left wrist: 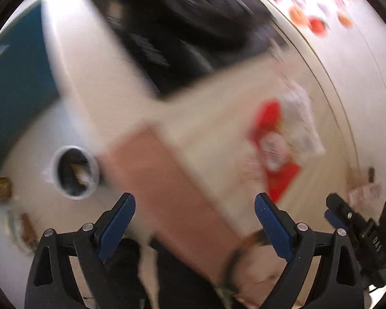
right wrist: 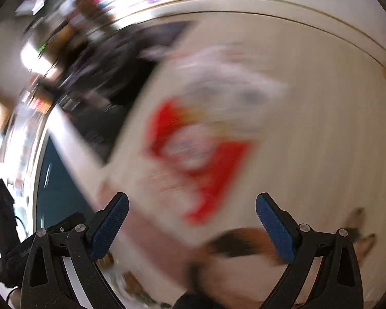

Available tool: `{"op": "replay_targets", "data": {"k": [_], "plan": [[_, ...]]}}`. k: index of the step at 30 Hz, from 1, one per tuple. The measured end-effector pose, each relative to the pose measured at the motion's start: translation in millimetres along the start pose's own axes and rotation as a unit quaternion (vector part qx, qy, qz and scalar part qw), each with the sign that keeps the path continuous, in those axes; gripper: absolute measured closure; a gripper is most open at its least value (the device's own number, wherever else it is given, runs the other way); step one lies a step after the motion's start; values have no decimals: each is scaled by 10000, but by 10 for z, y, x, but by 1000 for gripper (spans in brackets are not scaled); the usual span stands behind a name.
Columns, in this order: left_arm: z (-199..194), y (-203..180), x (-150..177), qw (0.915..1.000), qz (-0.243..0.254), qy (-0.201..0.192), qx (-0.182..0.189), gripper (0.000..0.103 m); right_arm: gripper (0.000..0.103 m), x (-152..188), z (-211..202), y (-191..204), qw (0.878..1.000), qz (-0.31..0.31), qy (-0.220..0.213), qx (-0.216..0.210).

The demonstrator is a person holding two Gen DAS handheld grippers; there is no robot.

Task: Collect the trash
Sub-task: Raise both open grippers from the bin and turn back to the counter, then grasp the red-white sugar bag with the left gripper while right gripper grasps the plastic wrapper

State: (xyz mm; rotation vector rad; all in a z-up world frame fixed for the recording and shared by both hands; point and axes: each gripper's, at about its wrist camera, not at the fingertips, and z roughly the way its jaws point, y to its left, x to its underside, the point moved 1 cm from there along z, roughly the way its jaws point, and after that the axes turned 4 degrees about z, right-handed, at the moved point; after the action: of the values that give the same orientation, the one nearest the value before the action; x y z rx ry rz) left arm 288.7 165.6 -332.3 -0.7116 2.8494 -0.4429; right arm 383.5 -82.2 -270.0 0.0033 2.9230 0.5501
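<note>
Trash on the pale tabletop (left wrist: 213,128) counts two blurred pieces: one red wrapper (left wrist: 272,152) and one whitish crumpled wrapper (left wrist: 299,118) touching it on the far side. Both lie ahead of the left gripper (left wrist: 195,215) and the right gripper (right wrist: 192,213). Each gripper's jaws stand wide apart and hold nothing. One round bin (left wrist: 74,172) with a pale rim sits on the floor (left wrist: 33,141), left of the tabletop, with scraps inside. One teal panel (left wrist: 15,87) rises beyond it. Motion blur hides finer detail in both wrist views.
</note>
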Motion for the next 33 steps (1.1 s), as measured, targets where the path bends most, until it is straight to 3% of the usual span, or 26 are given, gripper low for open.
{"op": "replay_targets", "data": {"k": [5, 9, 10, 11, 14, 18, 24, 28, 33], "plan": [[598, -511, -224, 9986, 241, 437, 148, 9, 3, -130, -87, -1098, 9962, 784, -209, 317], [732, -677, -286, 9982, 351, 477, -103, 29, 3, -142, -90, -1519, 9927, 1101, -286, 391], [734, -749, -309, 9979, 465, 412, -187, 49, 3, -131, -65, -1555, 9921, 1158, -286, 395], [741, -797, -321, 9970, 547, 421, -337, 77, 3, -137, -37, -1592, 9918, 1193, -262, 388], [763, -891, -342, 9948, 708, 416, -601, 99, 3, -118, 102, -1592, 9915, 1233, -199, 351], [618, -933, -354, 9945, 735, 158, -727, 102, 3, -172, 149, -1504, 9924, 1188, -187, 259], [-59, -819, -386, 9891, 742, -656, -1086, 103, 3, -410, 169, -1322, 9945, 1004, -249, 143], [-470, -599, -432, 9802, 547, -1186, -1489, 103, 3, -738, 321, -1083, 9961, 832, -289, 10], [-579, -398, -538, 9747, 250, -1401, -1725, 103, 3, -1282, 629, -775, 9965, 714, -437, 19]]}}
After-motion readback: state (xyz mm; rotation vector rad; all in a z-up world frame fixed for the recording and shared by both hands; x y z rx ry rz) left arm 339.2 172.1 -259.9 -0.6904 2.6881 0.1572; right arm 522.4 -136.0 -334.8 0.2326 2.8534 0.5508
